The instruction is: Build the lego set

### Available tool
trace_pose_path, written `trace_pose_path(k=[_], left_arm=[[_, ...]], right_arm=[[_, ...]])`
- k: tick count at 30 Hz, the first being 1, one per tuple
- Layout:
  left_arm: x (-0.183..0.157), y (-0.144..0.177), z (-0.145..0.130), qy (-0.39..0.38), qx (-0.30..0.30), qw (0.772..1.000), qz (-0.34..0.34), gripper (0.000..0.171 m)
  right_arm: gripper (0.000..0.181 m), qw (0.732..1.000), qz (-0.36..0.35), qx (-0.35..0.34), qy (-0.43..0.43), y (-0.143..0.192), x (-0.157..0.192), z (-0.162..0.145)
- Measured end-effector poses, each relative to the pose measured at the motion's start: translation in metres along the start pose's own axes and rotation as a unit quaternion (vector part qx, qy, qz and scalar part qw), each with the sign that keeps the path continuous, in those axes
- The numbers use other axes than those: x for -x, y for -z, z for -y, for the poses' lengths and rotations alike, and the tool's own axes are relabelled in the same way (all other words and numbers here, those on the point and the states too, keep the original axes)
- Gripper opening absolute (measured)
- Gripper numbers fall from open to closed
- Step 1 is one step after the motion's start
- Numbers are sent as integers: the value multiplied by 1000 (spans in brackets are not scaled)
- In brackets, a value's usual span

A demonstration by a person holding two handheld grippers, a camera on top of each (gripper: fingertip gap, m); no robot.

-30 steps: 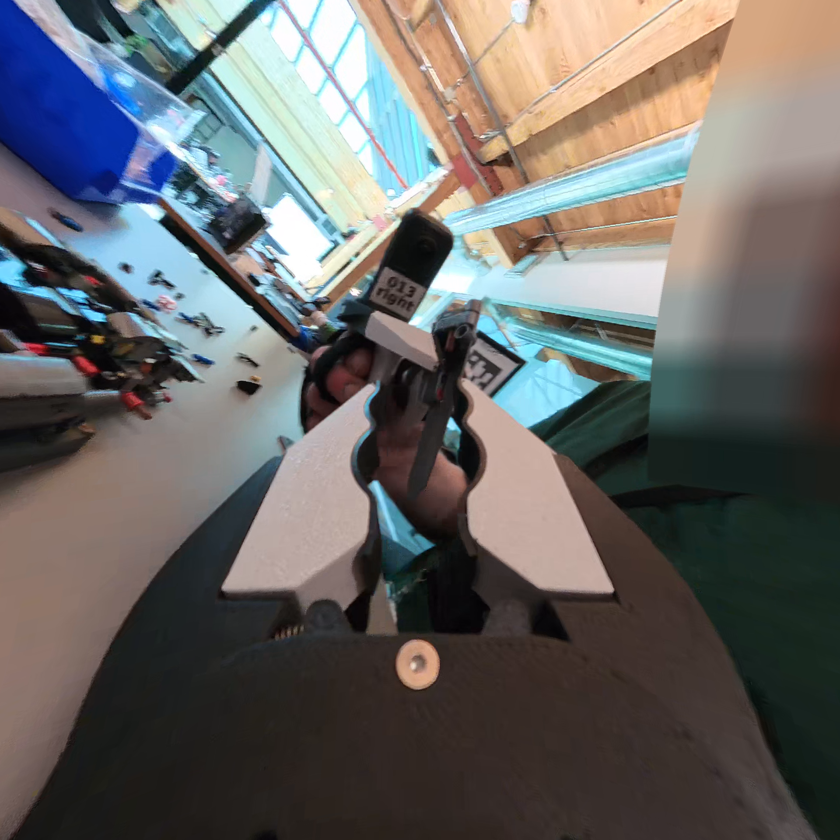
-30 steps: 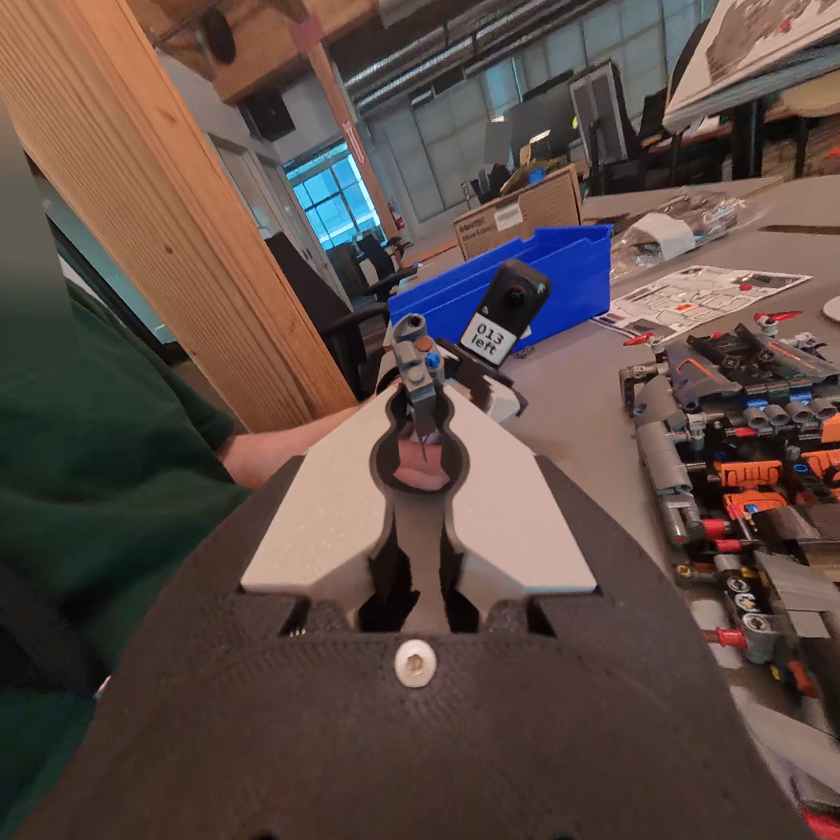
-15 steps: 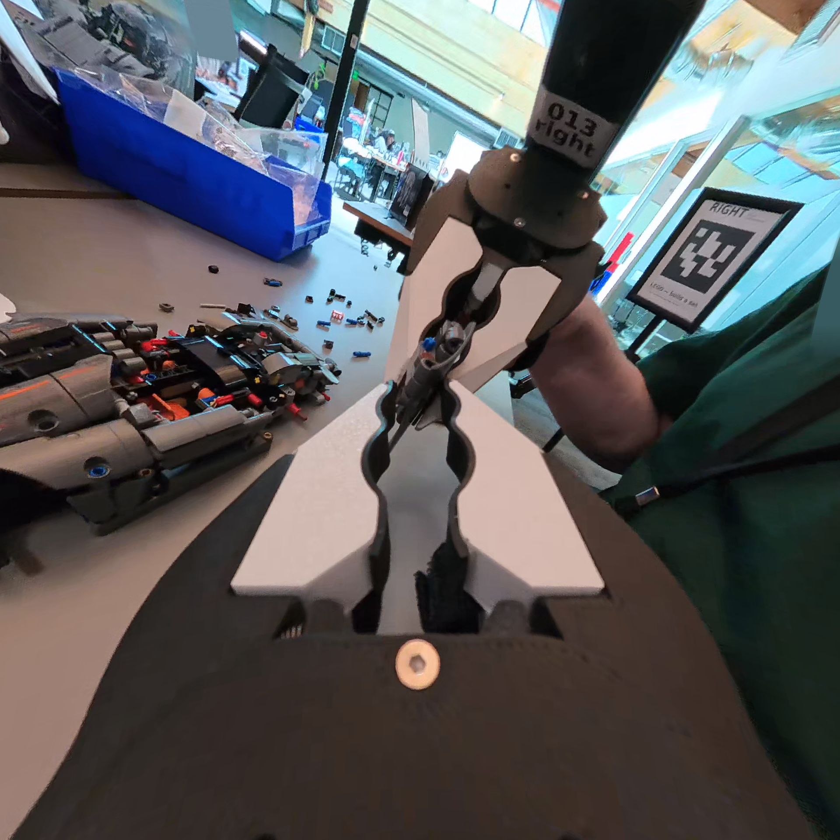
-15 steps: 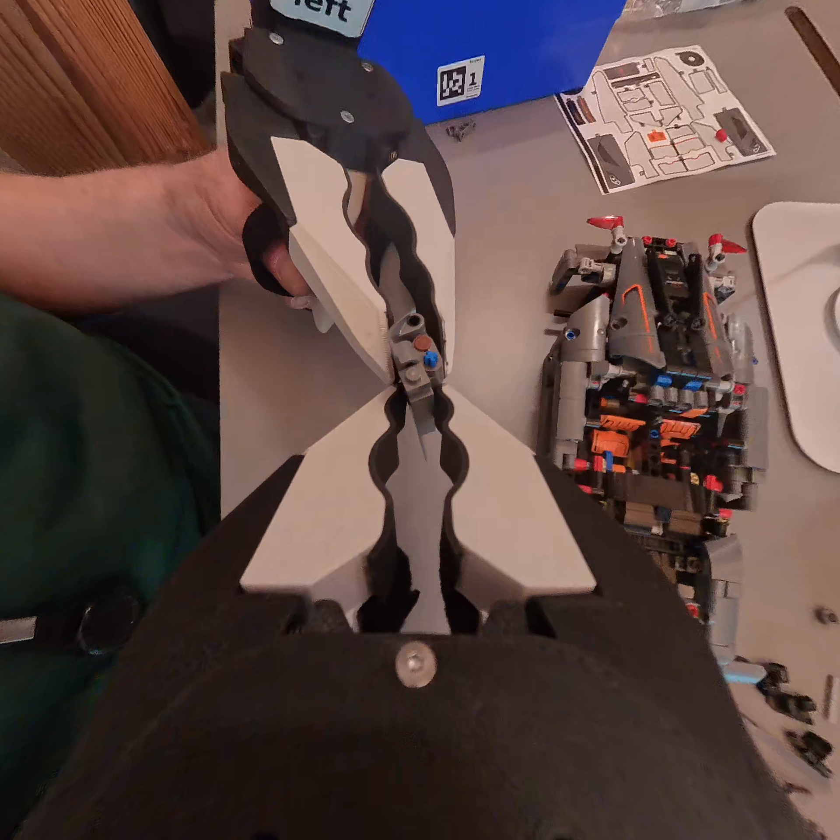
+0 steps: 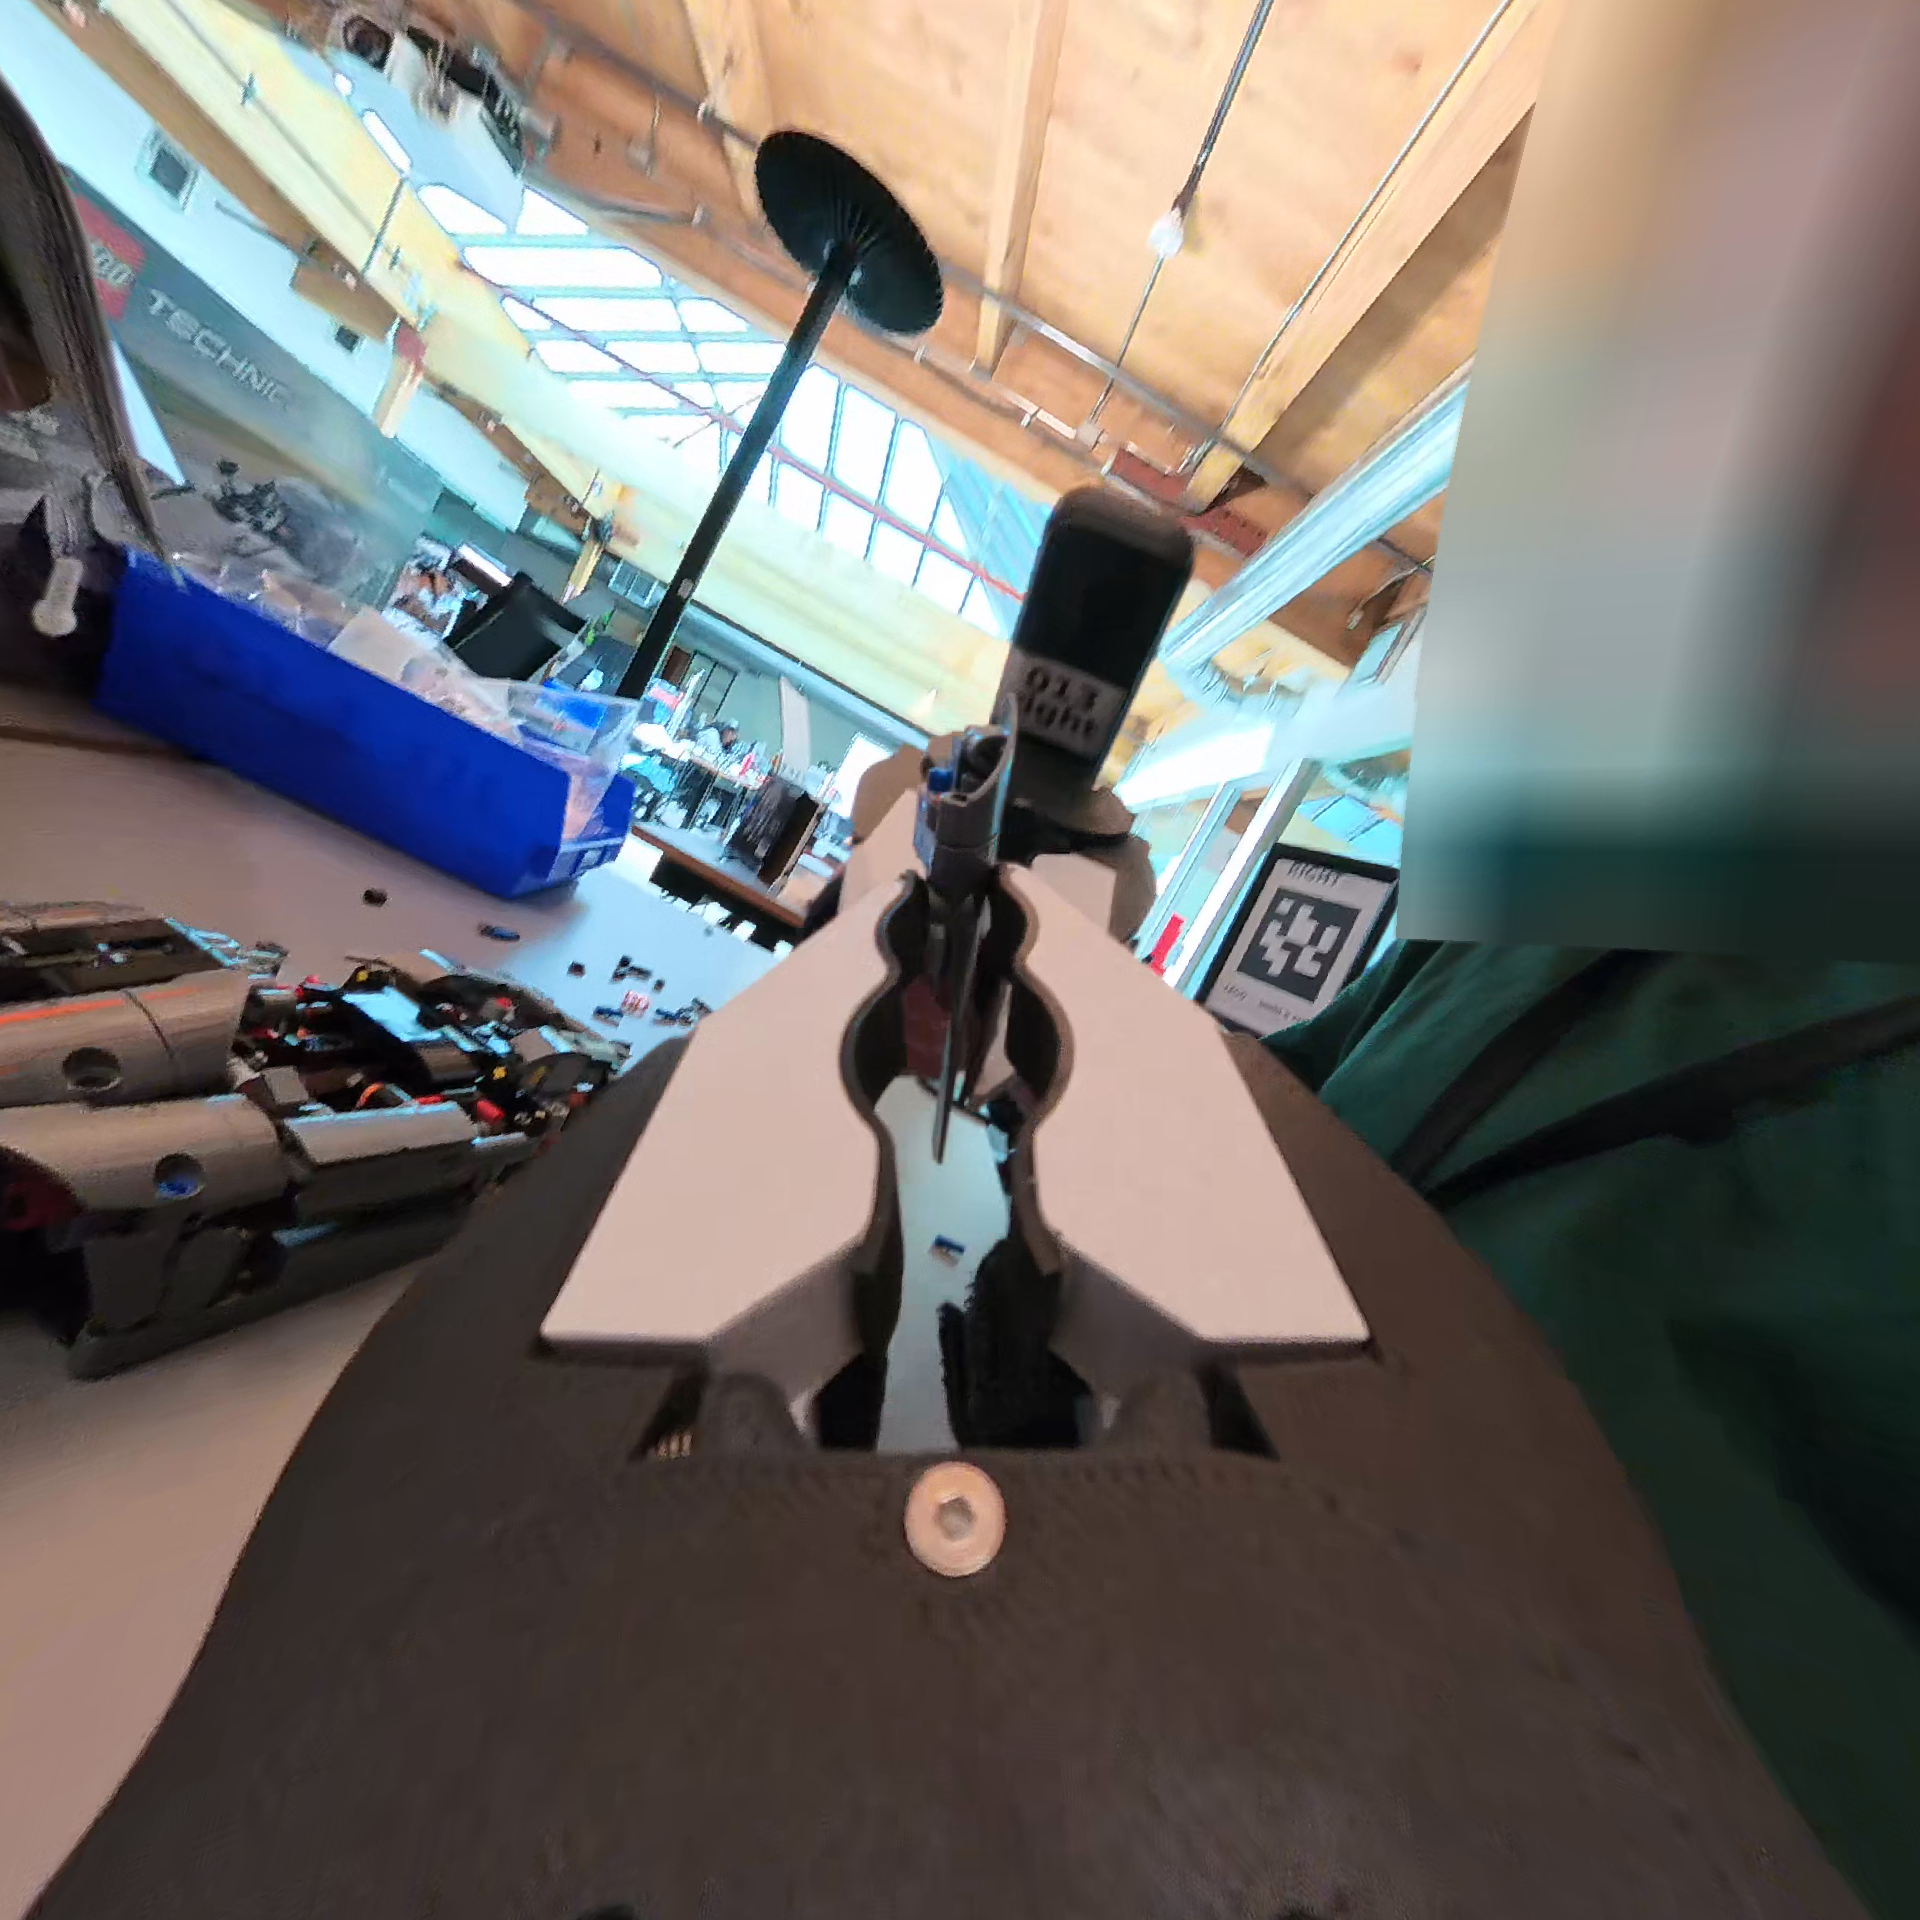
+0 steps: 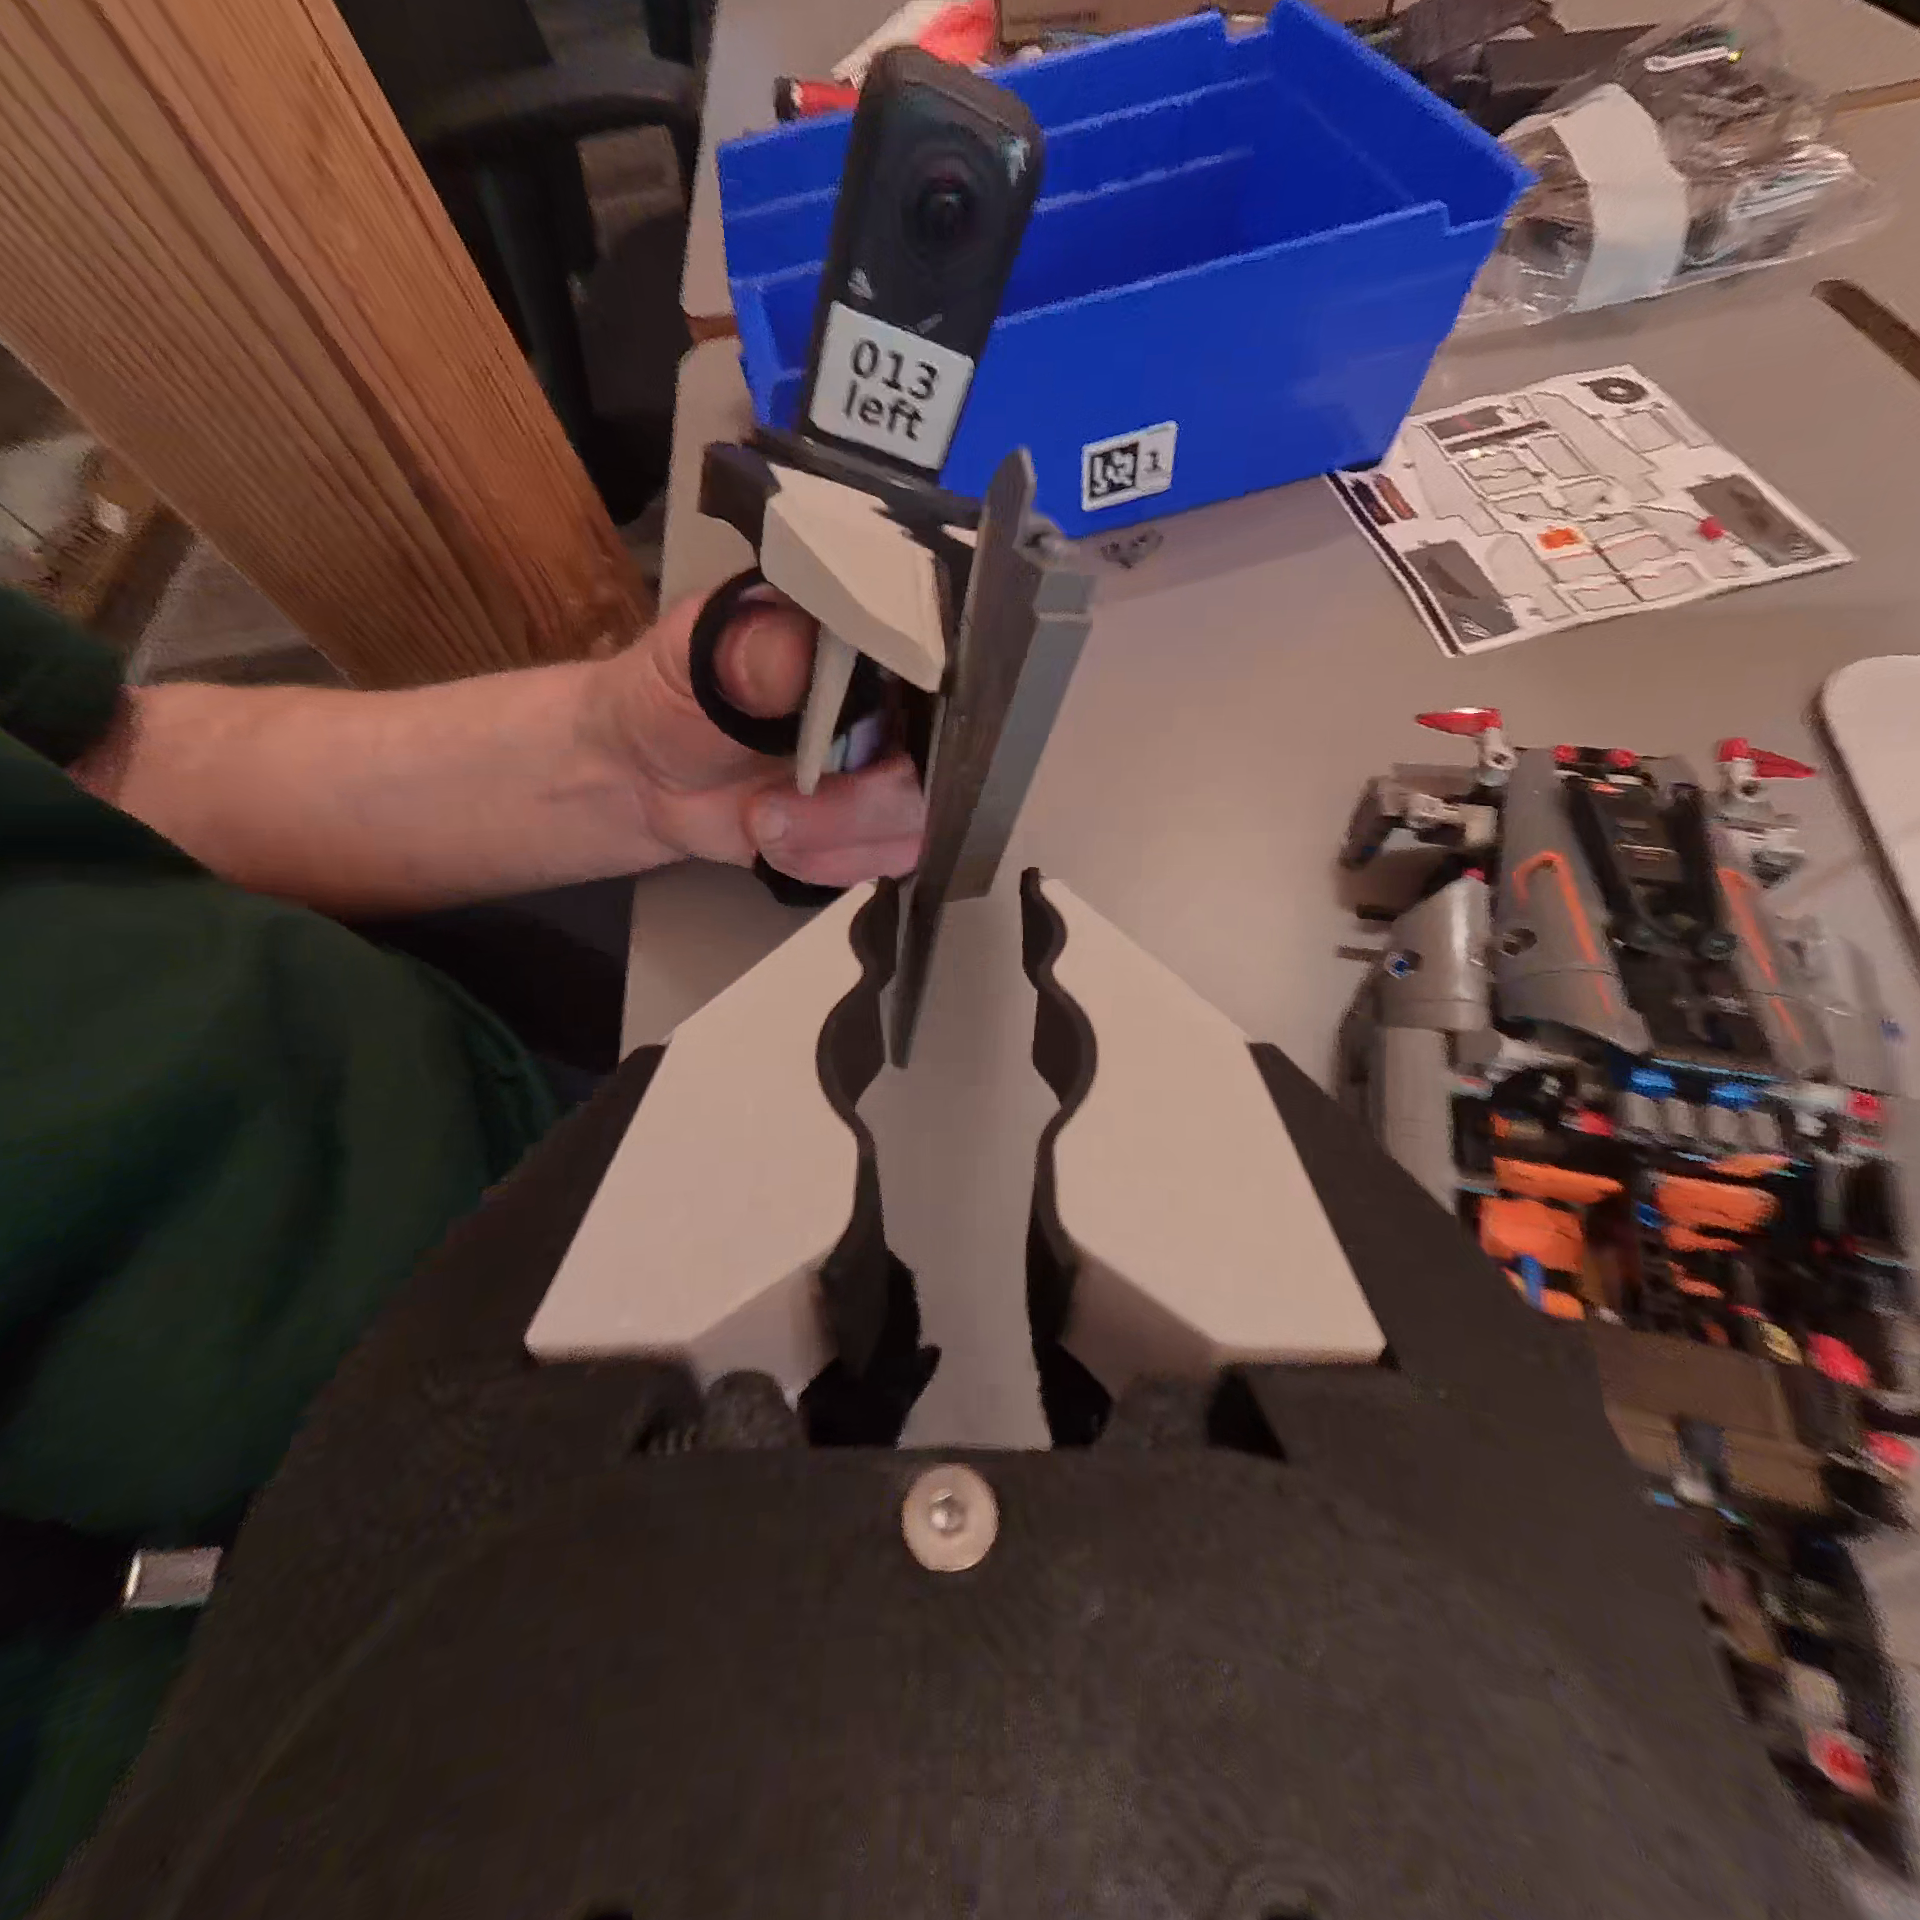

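Observation:
A slim dark grey lego sub-assembly (image 5: 961, 831) with a thin blade-like panel is pinched between the tips of my left gripper (image 5: 958, 888). It also shows in the right wrist view (image 6: 987, 707), standing tilted beside the left gripper's white finger (image 6: 852, 592). My right gripper (image 6: 956, 883) is open, and the panel's lower tip hangs between its jaws, close to the left pad. The partly built grey, black and orange lego car (image 6: 1662, 1039) lies on the table to the right, and it shows at the left in the left wrist view (image 5: 208, 1091).
A blue bin (image 6: 1195, 312) stands at the back of the grey table (image 6: 1247, 675). A printed sheet (image 6: 1590, 499), plastic bags (image 6: 1683, 177) and a white tray (image 6: 1881, 769) lie to the right. Loose small pieces (image 5: 644, 997) are scattered. A wooden post (image 6: 260, 312) stands left. One gripper's finger ends stand about 4 centimetres off the other's.
The right gripper, shut on the sub-assembly before, has opened. The left gripper has closed on it and now holds it. Both grippers have swung to new angles.

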State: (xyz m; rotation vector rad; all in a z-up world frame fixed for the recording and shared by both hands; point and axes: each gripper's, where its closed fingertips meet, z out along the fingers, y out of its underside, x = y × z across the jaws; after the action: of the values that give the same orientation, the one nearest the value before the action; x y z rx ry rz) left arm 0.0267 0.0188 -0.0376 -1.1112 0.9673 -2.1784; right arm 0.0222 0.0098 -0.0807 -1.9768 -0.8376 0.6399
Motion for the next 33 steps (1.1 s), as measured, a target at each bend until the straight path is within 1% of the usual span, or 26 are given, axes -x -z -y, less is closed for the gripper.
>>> trace_pose_path(k=[1, 2, 3, 4, 5, 6, 8, 10, 13, 18, 21, 22, 23, 24, 26, 28, 30, 32, 33], left_arm=[[-2, 0, 1, 0, -6, 1000, -9, 10], [-3, 0, 1, -5, -7, 1000, -13, 11], [-5, 0, 2, -7, -10, 1000, -17, 11], [-4, 1, 1, -8, -4, 1000, -13, 12], [0, 4, 0, -16, 8, 1000, 5, 15], [7, 7, 0, -33, 18, 999, 33, 15], [14, 15, 3, -71, 34, 994, 75, 20], [15, 17, 6, -105, 47, 989, 96, 21], [16, 15, 3, -164, 88, 974, 128, 21], [13, 11, 0, -255, 136, 943, 164, 21], [12, 10, -2, -283, 156, 930, 173, 21], [11, 10, -3, -289, 158, 928, 173, 22], [11, 11, -2, -288, 159, 927, 178, 25], [11, 13, -1, -284, 157, 928, 184, 29], [13, 15, 1, -267, 154, 930, 199, 38], [15, 14, -4, -234, 159, 936, 208, 46], [19, 12, -7, -203, 147, 941, 225, 46], [19, 10, -11, -174, 130, 950, 224, 47], [24, 12, -12, -163, 128, 949, 238, 42]], right_arm=[[18, 1000, 10, -11, -8, -4, 3, 2], [11, 999, 21, -21, -13, -6, 6, 4], [9, 999, 26, -30, -17, -8, 8, 6], [8, 999, 23, -34, -18, -8, 7, 6], [5, 999, 10, -31, -13, -8, 3, 4], [4, 1000, -19, -23, 3, -6, -3, 2], [3, 994, -93, 9, 57, -2, -19, -4], [3, 979, -162, 45, 117, 2, -33, -9], [3, 950, -223, 84, 200, 4, -40, -10], [3, 921, -265, 105, 265, 4, -44, -7], [3, 925, -252, 112, 262, 4, -42, -9], [3, 930, -241, 110, 256, 3, -40, -10], [3, 934, -233, 110, 249, 2, -39, -11], [3, 932, -235, 119, 248, 3, -41, -13], [3, 924, -250, 139, 254, 4, -46, -17], [3, 915, -263, 152, 265, 4, -47, -17], [4, 909, -272, 159, 273, 0, -47, -17], [4, 903, -284, 165, 278, -5, -48, -17], [4, 902, -286, 166, 277, -7, -48, -17]])
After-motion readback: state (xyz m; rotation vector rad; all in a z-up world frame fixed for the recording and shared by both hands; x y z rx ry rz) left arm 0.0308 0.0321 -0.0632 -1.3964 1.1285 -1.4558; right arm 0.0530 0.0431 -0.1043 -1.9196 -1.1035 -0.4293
